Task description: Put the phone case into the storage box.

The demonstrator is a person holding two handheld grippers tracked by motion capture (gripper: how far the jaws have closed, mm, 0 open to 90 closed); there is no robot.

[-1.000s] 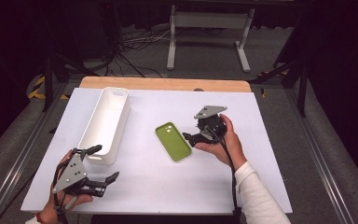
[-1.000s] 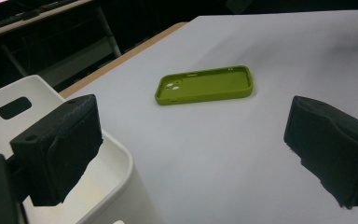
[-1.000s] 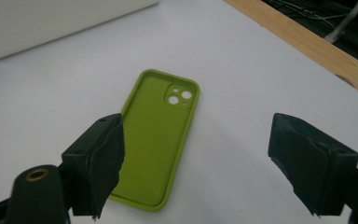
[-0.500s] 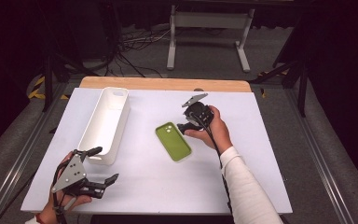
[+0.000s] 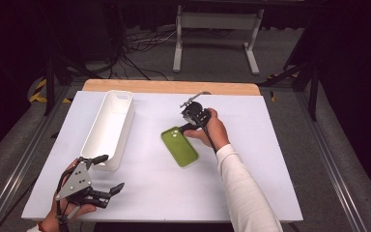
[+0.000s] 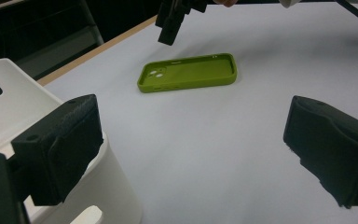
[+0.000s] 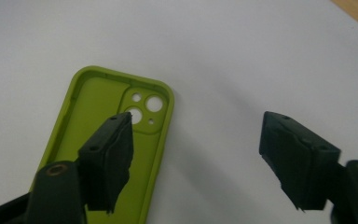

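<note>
One green phone case point(image 5: 179, 146) lies flat on the white table point(image 5: 270, 159), hollow side up, near the middle and just right of the white bin point(image 5: 110, 126). Its long axis runs on a slant in the high view: the end with the camera cutout points toward the far left, the plain end toward the near right. The case is a rounded rectangle with a raised rim, matte and rubbery in look, with several round holes in a square recess at the camera end.

There are two grippers. The right gripper point(image 5: 189, 116) hangs over the camera end of the case, its jaws apart and just now closing somewhat; one jaw stands above the inside of the case, the other above bare table beside it, and nothing is pinched between the pads. The left gripper point(image 5: 101, 173) is near the front left corner of the table, beside the near end of the bin, jaws wide apart with nothing between them.

The single bin is long, narrow and smooth plastic, with rounded corners and a slot handle in its end wall.
</note>
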